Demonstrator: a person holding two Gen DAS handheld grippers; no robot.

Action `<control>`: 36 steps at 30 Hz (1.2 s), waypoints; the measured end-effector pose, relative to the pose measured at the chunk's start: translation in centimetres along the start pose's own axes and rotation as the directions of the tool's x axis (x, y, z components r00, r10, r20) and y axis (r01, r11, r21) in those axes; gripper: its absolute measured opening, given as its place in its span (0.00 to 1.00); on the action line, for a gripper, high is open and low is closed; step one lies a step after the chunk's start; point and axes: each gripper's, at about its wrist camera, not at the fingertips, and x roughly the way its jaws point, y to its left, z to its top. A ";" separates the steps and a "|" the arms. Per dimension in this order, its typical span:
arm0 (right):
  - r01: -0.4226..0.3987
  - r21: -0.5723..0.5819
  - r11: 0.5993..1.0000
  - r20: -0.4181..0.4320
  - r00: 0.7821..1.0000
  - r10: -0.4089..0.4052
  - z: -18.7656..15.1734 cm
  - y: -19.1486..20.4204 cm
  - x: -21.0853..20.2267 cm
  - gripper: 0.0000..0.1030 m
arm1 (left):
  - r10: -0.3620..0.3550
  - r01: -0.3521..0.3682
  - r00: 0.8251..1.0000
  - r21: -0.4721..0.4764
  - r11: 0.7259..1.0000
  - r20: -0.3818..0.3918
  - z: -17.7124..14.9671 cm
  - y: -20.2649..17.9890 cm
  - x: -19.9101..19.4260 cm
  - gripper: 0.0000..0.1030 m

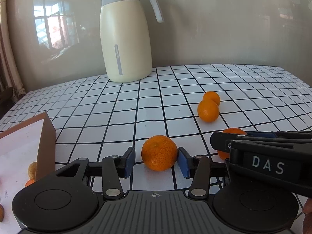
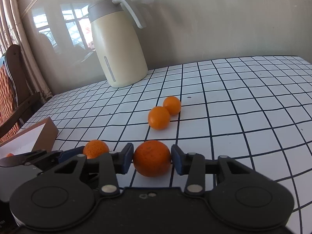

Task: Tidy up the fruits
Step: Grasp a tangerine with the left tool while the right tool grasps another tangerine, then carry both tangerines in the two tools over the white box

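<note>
Four oranges lie on the checked tablecloth (image 1: pixel 120 117). One orange (image 1: pixel 159 153) sits between the blue pads of my left gripper (image 1: pixel 156 161). The right pad touches it, while a narrow gap shows at the left pad, so the gripper is open. My right gripper (image 2: pixel 152 160) is shut on a second orange (image 2: pixel 152 158), with both pads against its sides. In the left wrist view that orange (image 1: pixel 233 132) is mostly hidden behind the right gripper's black frame marked DAS (image 1: pixel 267 165). A further pair of oranges (image 1: pixel 208 110) (image 2: pixel 159 118) lies touching, farther back.
A cardboard box (image 1: pixel 45 146) (image 2: pixel 43 134) with a white inside stands at the near left and holds some small fruit (image 1: pixel 32 169). A tall cream thermos jug (image 1: pixel 125 39) (image 2: pixel 117 44) stands at the back by the wall. A wooden chair (image 2: pixel 9 97) is off the table's left edge.
</note>
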 end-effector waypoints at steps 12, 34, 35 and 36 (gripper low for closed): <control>0.026 0.000 1.000 0.014 1.000 -0.026 -0.2 -0.3 -0.4 0.30 | 0.000 0.000 1.000 -0.018 1.000 0.009 -0.3 0.0 -0.4 0.37; 0.038 -0.083 0.996 0.013 0.999 -0.037 -0.8 0.3 -1.6 0.30 | 0.009 -0.008 1.000 -0.048 0.999 0.029 -0.7 0.9 -1.8 0.36; 0.039 -0.096 0.995 0.011 0.999 -0.038 -0.9 0.5 -1.7 0.30 | 0.009 -0.008 1.000 -0.046 0.999 0.028 -0.7 1.0 -2.0 0.36; 0.037 -0.107 0.994 0.010 0.999 -0.036 -1.1 0.6 -1.9 0.30 | 0.008 -0.007 1.000 -0.050 0.999 0.025 -0.8 1.1 -2.2 0.36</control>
